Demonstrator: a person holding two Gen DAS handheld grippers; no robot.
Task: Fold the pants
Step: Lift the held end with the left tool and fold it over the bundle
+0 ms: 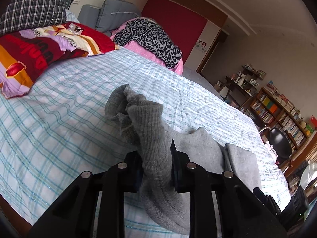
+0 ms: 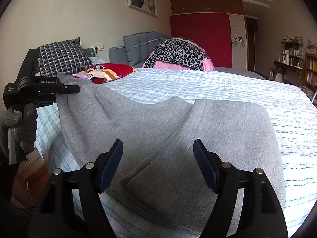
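Note:
The grey pants [image 2: 178, 130] lie on the checked bedsheet [image 2: 218, 85], partly folded, near the bed's front edge. My left gripper [image 1: 156, 158] is shut on the pants' ribbed cuffs [image 1: 150, 123], which bunch up between its fingers. It also shows in the right wrist view [image 2: 65, 89] at the left, lifting a corner of the pants. My right gripper [image 2: 158, 154] is open and empty, with its fingers spread just above the pants' near part.
A red patterned quilt [image 1: 39, 53], a checked pillow [image 1: 35, 6] and a pink pile with a leopard-print cloth [image 1: 150, 37] lie at the far side of the bed. A bookshelf [image 1: 281, 115] and a black chair [image 1: 279, 140] stand right of the bed.

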